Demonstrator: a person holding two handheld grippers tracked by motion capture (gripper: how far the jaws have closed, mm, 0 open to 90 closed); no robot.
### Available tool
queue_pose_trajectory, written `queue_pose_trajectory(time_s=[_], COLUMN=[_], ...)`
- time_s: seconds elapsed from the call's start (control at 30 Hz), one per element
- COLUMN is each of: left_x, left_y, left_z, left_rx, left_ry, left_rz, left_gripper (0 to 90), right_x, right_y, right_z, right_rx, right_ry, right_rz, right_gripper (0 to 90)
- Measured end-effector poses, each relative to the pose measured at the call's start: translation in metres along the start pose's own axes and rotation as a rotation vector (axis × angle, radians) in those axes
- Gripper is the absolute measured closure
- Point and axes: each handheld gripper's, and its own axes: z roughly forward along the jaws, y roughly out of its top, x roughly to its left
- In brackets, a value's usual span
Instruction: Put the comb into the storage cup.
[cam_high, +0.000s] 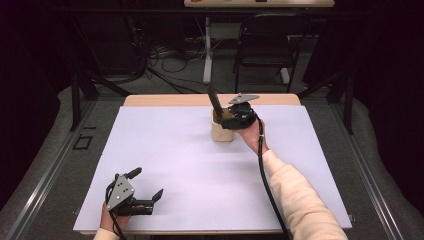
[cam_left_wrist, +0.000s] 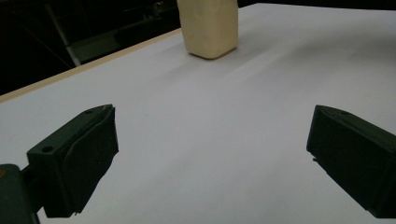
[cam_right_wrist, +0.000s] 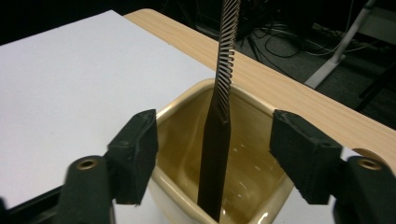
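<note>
A cream square cup (cam_high: 221, 134) stands on the white sheet near the table's far edge. A black comb (cam_high: 214, 102) stands tilted inside it, teeth end up. My right gripper (cam_high: 228, 119) hovers right over the cup, held by a hand in a pale sleeve. In the right gripper view the comb (cam_right_wrist: 215, 140) leans on the cup's rim (cam_right_wrist: 182, 105), and the right gripper (cam_right_wrist: 215, 151) is open, a jaw on each side of the comb without touching it. My left gripper (cam_high: 147, 183) rests open at the near left corner, nothing in it. From the left gripper (cam_left_wrist: 210, 154), the cup (cam_left_wrist: 208, 28) is far ahead.
The white sheet (cam_high: 165, 150) covers most of the wooden table (cam_high: 165, 100), whose bare strip runs along the far edge. Beyond it stand a black folding chair (cam_high: 270, 45), a white desk leg (cam_high: 207, 50) and cables on the floor.
</note>
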Motion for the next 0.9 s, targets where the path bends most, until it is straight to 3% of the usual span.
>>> queue_pose_trajectory(time_s=[0.3,0.9], left_x=[0.0,0.0], left_y=[0.0,0.0], left_z=[0.0,0.0], left_rx=[0.0,-0.002], left_ry=[0.001,0.002], left_rz=[-0.003,-0.001], left_gripper=[2.0,1.9], right_x=[-0.001,-0.008], right_y=[0.0,-0.01], right_z=[-0.013,-0.043], right_rx=[0.009,0.059], right_ry=[0.036,0.06], right_rz=[0.008,-0.005], right_gripper=[15.6,3.2])
